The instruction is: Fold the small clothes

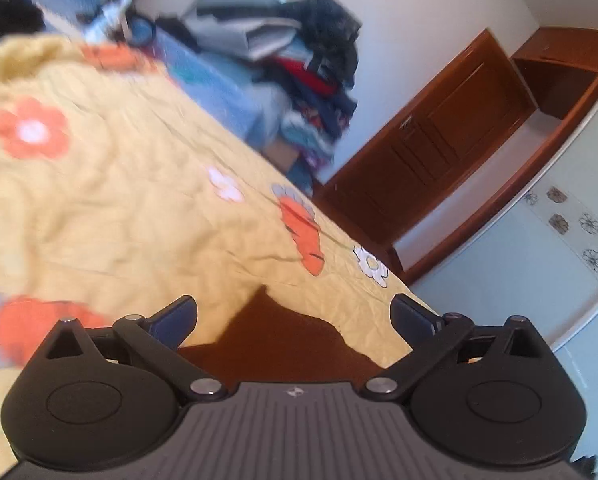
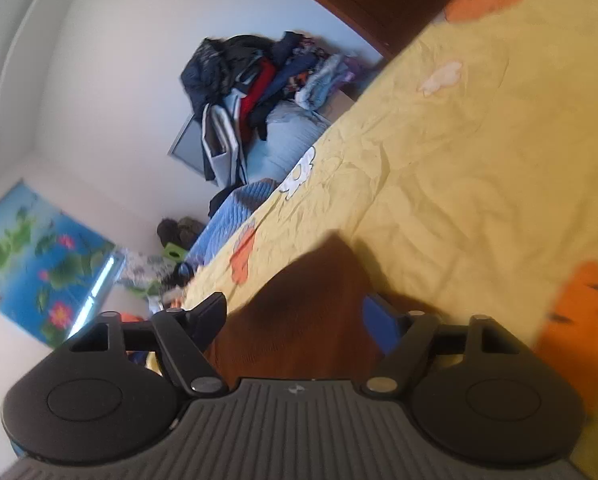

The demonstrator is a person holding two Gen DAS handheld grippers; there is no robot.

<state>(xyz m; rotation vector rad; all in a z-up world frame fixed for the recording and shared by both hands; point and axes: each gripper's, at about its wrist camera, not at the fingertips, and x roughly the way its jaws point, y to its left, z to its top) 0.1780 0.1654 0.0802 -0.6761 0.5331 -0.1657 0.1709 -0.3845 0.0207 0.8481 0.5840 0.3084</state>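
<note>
A small brown garment lies on a yellow bedspread printed with orange and white flowers. In the left wrist view its pointed edge shows just ahead of my left gripper, whose jaws stand wide apart with the cloth lying between and below them, not pinched. In the right wrist view the same brown garment spreads under my right gripper, which is also open; its fingers flank the cloth without pressing on it. The bedspread fills the right of that view. Most of the garment is hidden under the gripper bodies.
A tall pile of dark and coloured clothes sits on a blue quilt at the far end of the bed, seen again as a pile. A brown wooden door stands beyond the bed's edge. A flower poster hangs on the wall.
</note>
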